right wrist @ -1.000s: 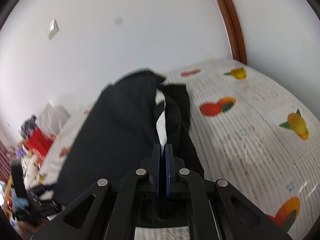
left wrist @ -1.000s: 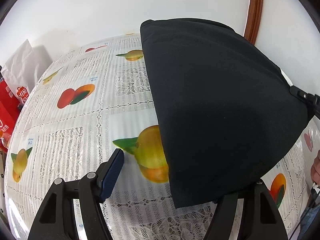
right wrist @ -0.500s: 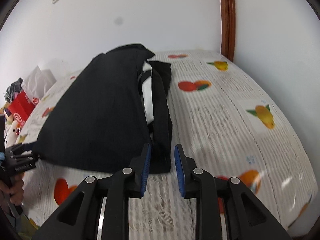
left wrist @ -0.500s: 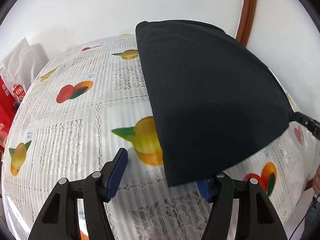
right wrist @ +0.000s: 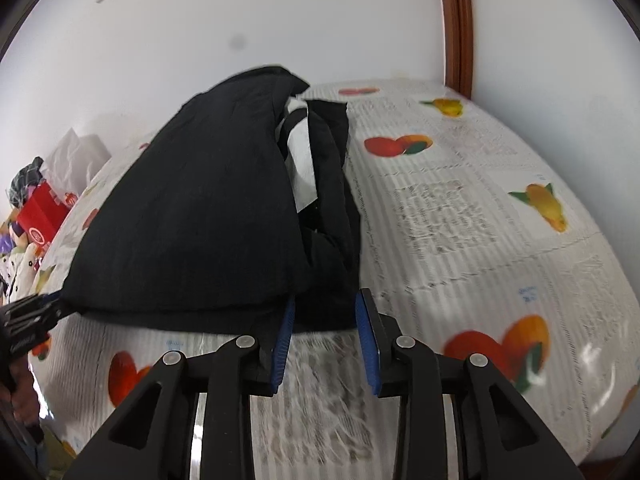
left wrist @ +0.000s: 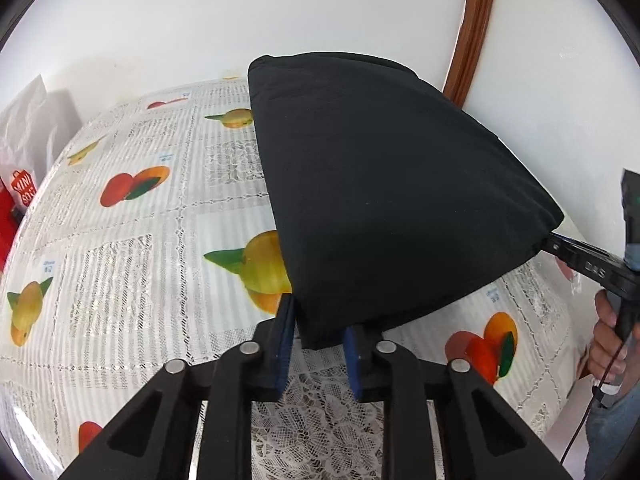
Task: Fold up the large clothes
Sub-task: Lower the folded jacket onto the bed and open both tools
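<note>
Black garment [left wrist: 384, 200] folded mid-frame on the fruit-print tablecloth [left wrist: 132, 272] — soft, light, floppy, so grab near corners: left gripper [left wrist: 318, 340] half-open around the lower corner, right gripper [right wrist: 326, 336] wide open at the near edge.

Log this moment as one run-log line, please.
stage: folding | black garment folded on fruit-print tablecloth | left gripper open around near corner | right gripper open at near edge
</note>
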